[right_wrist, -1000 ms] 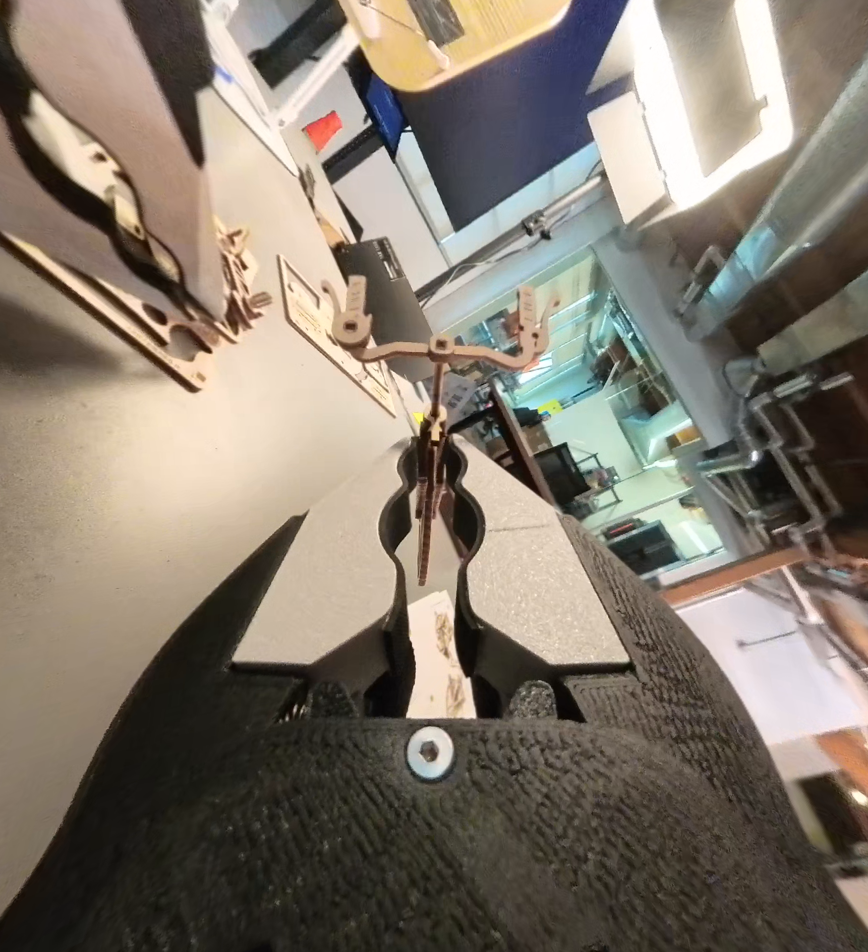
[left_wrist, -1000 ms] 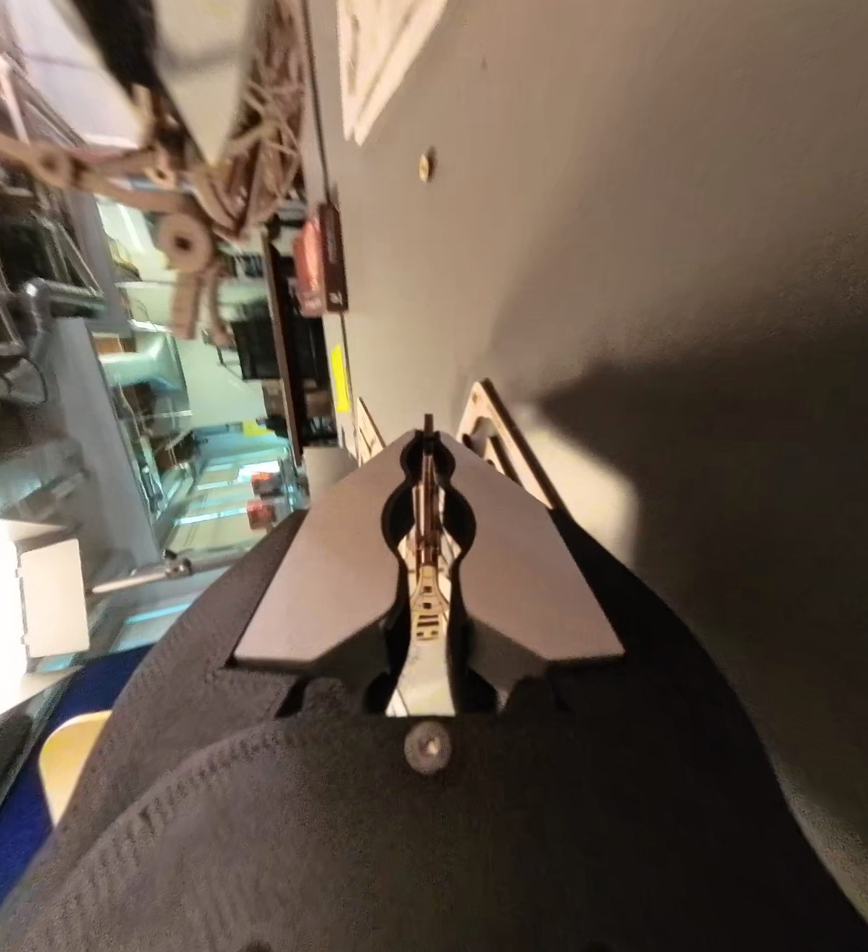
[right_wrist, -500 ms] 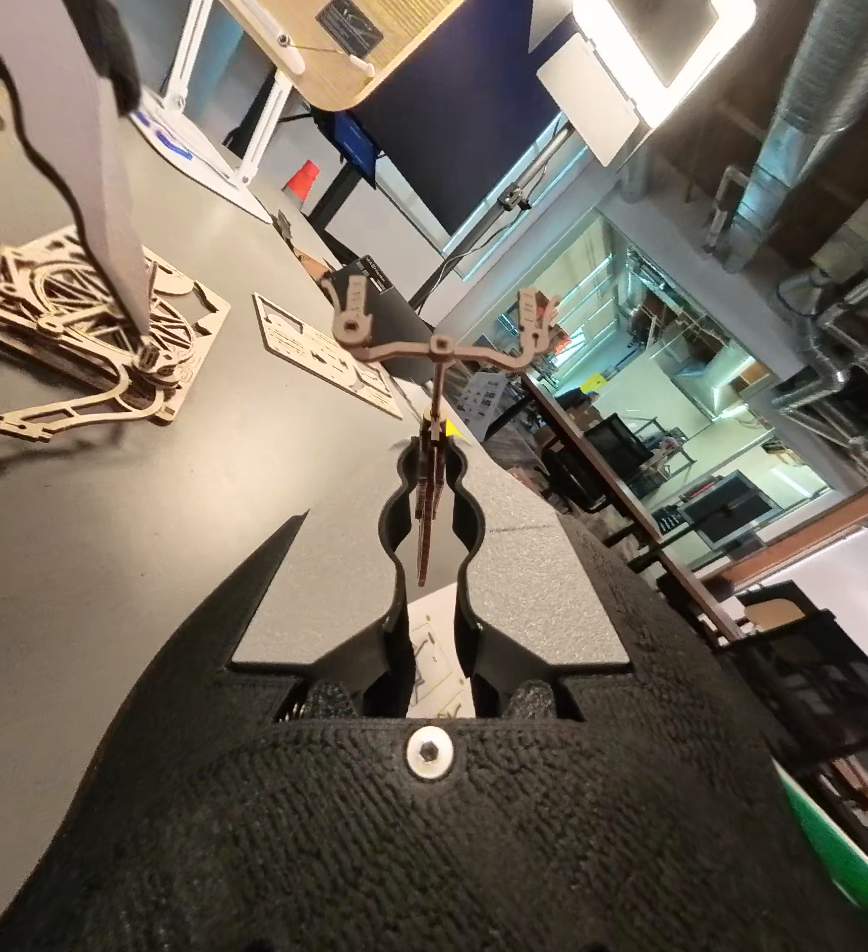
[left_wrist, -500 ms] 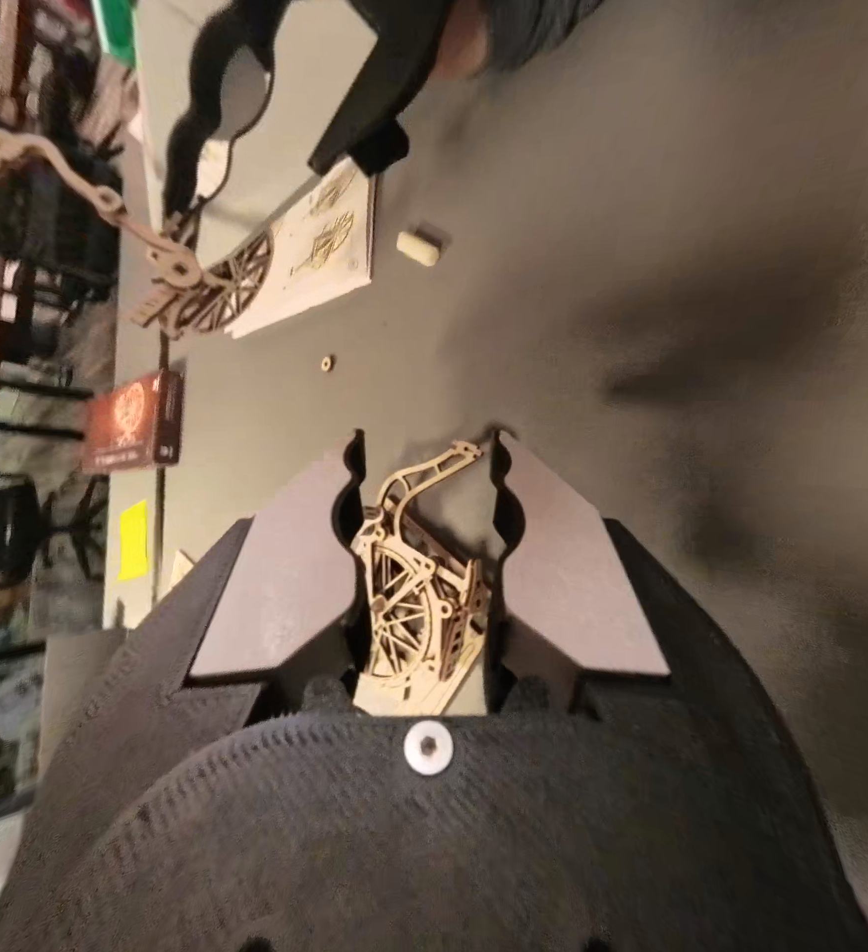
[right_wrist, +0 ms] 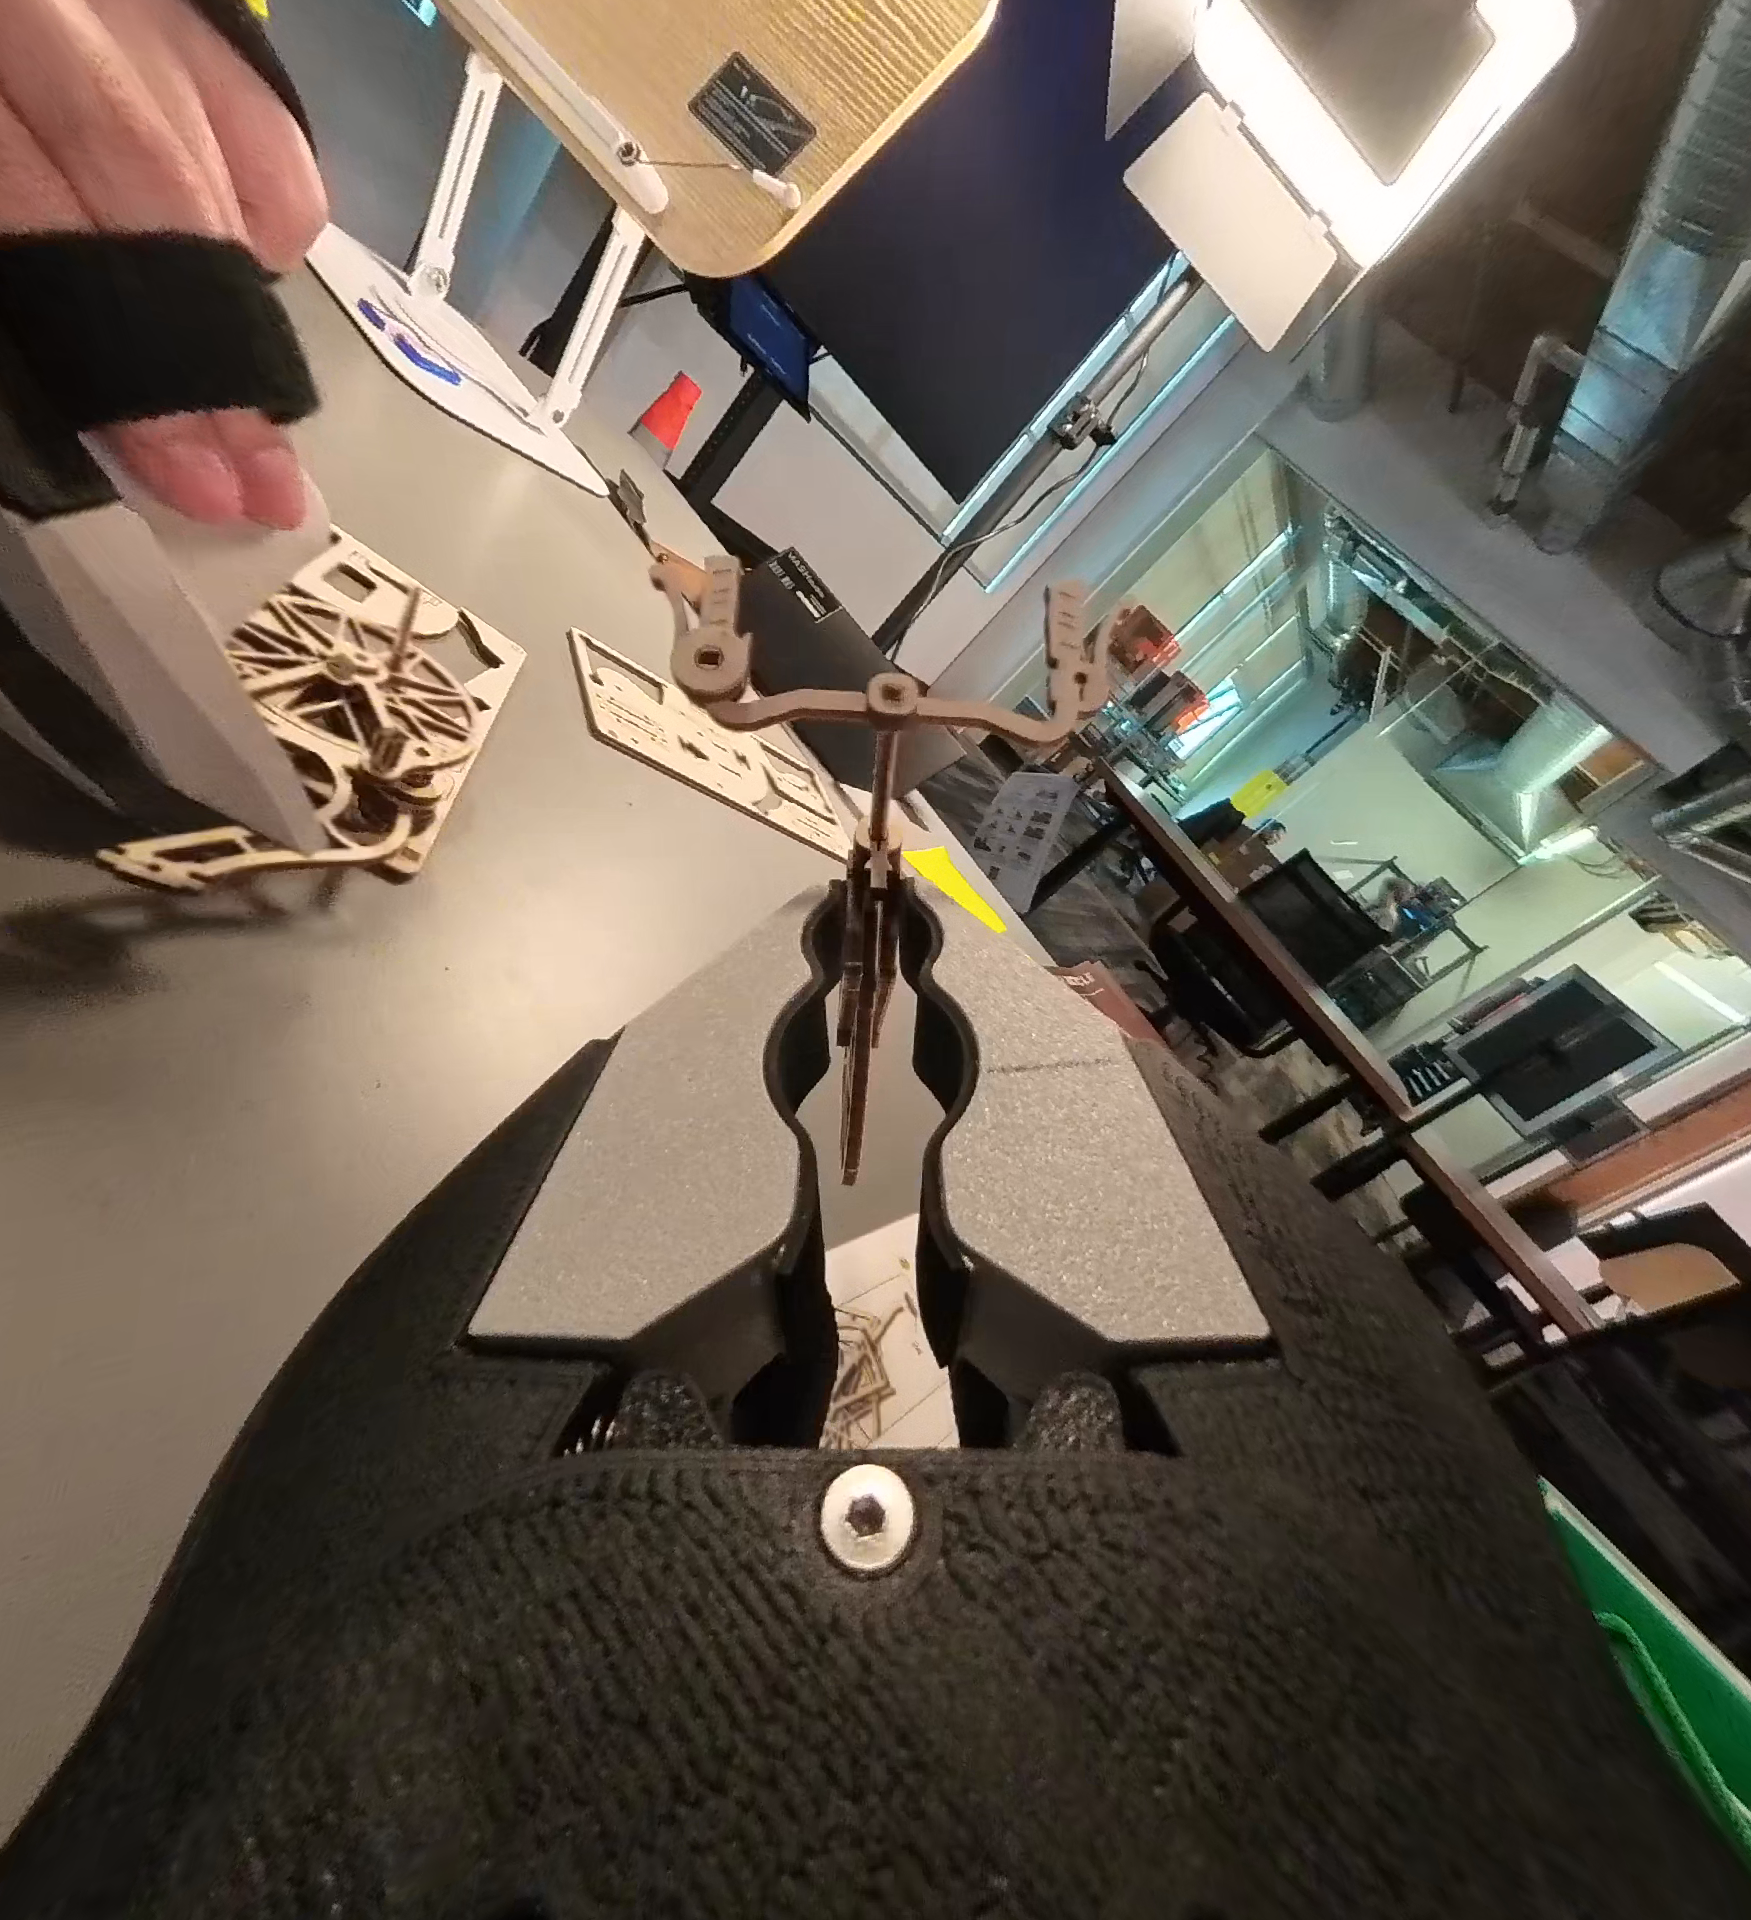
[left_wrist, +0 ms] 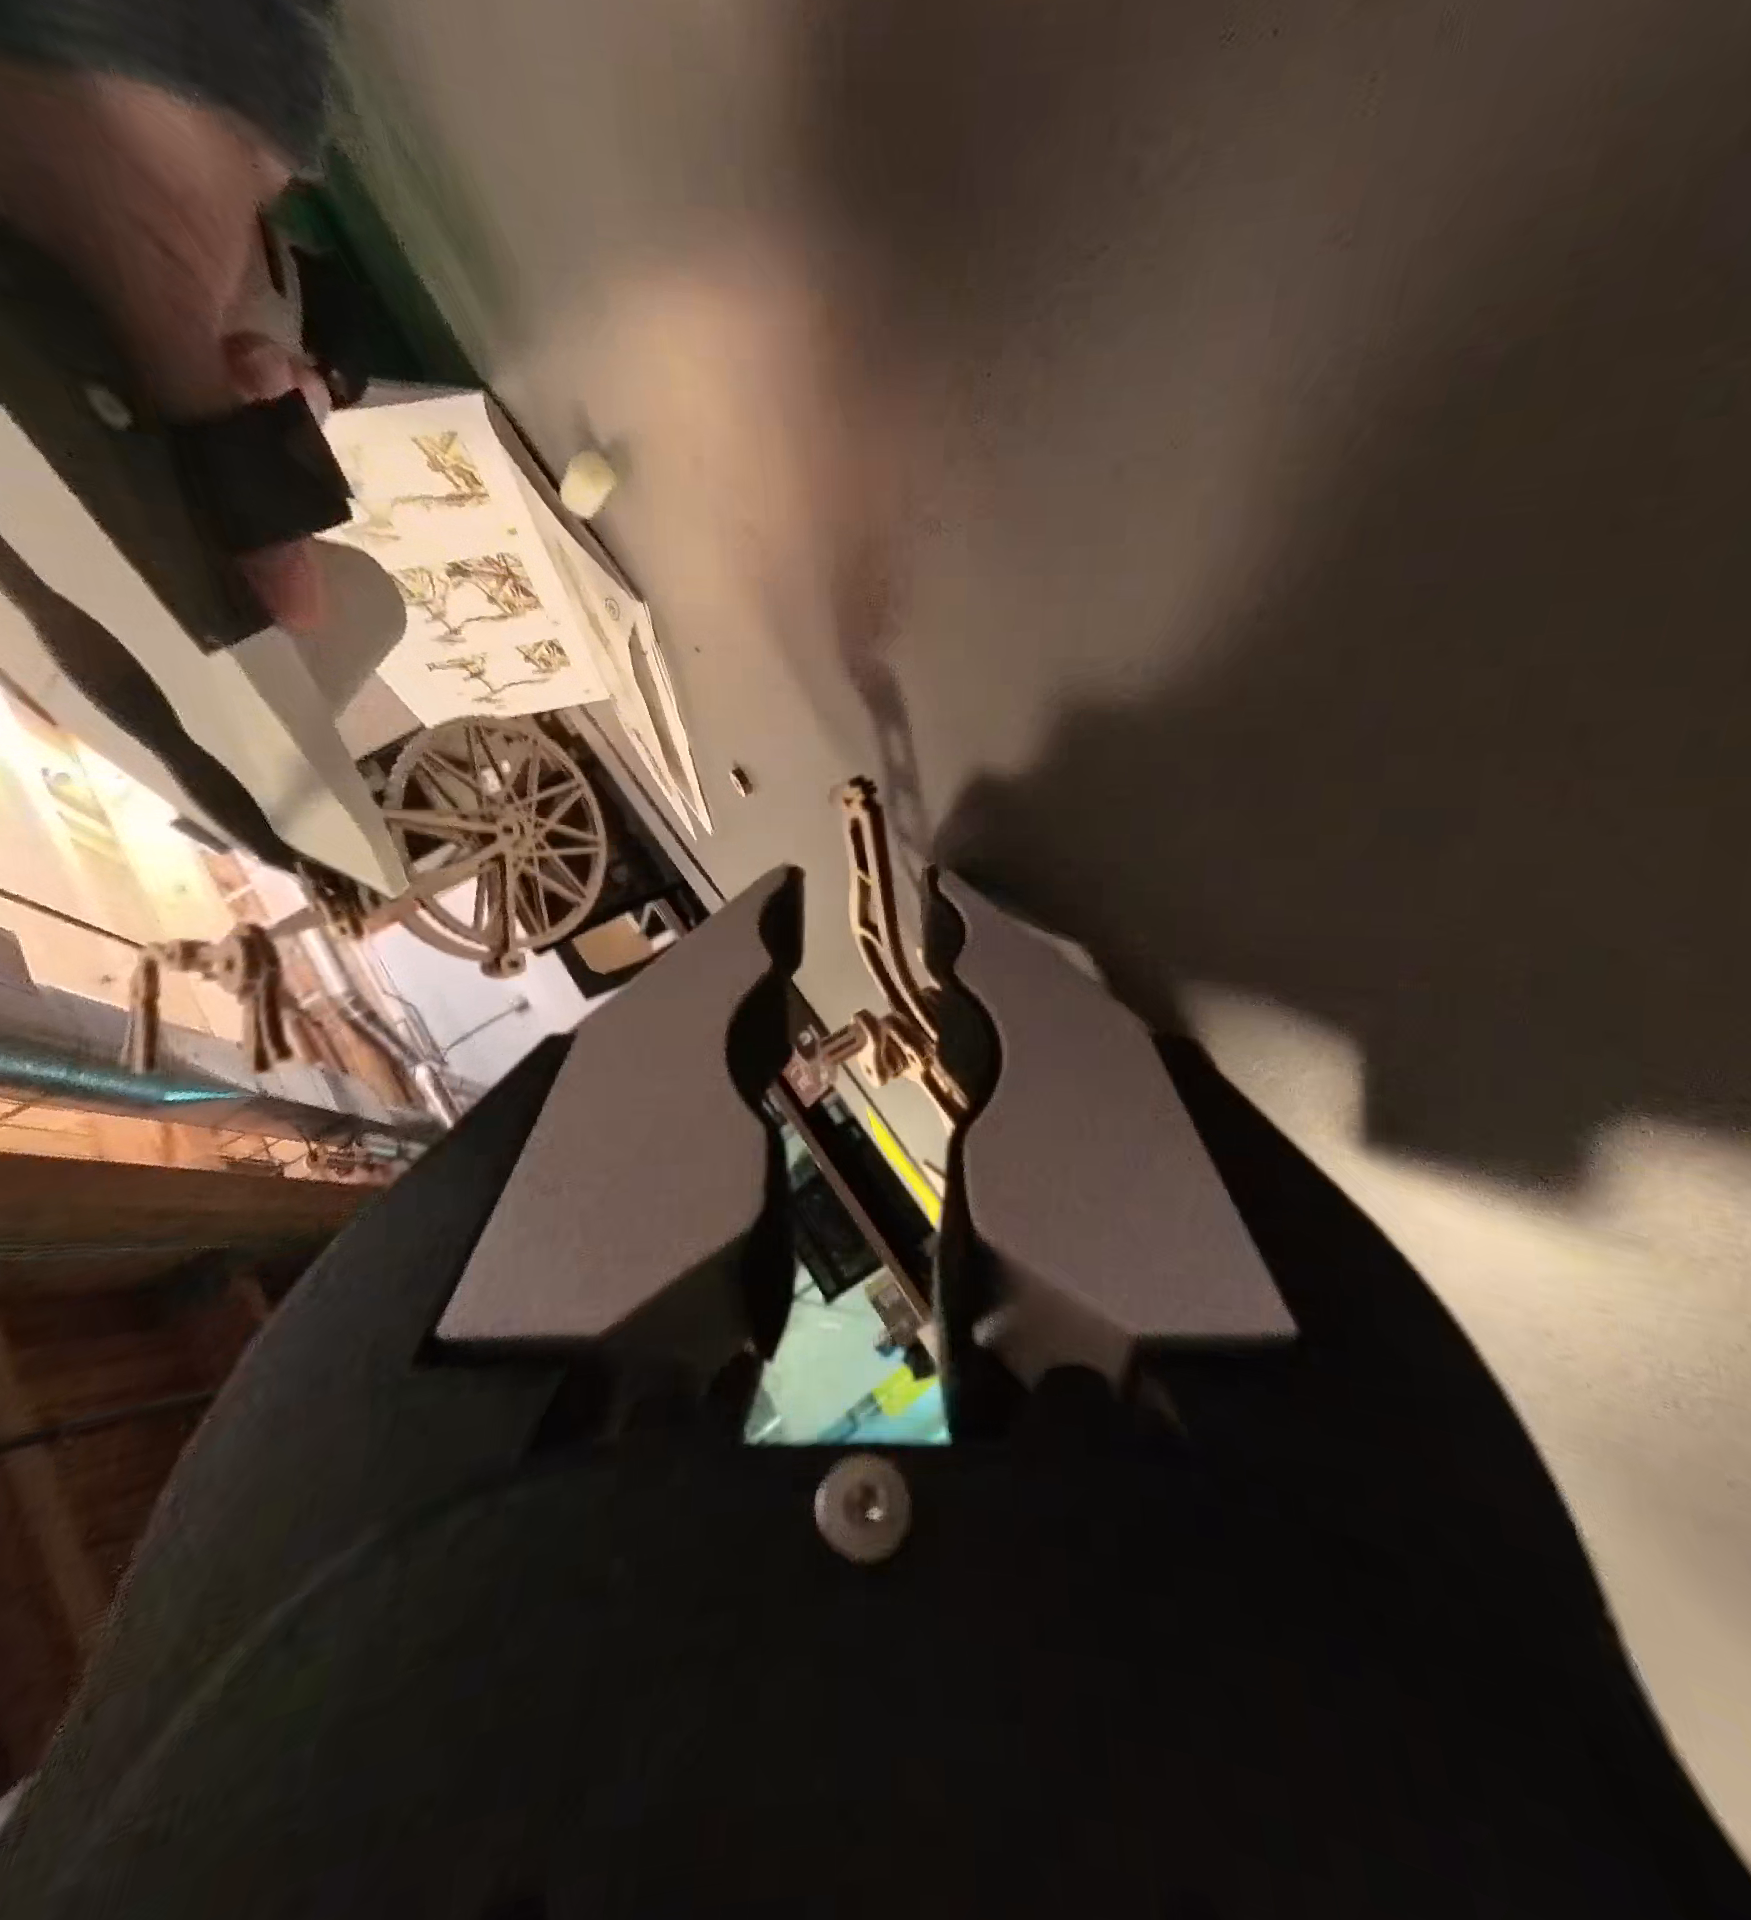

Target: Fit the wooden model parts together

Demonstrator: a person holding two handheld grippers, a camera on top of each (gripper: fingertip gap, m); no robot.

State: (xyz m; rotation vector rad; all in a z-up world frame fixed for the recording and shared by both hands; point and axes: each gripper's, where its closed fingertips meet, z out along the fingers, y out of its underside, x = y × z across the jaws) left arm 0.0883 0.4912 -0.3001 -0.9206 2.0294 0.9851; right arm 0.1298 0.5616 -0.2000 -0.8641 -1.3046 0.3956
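Plywood is what your right gripper is clamped on: a slim anchor-shaped part, held by its stem so the forked arms stand free for fitting. Your left gripper has its jaws apart over the wheel assembly lying on the grey table, probably placed to seize or steady it. A dark box bears print, left unquoted here.
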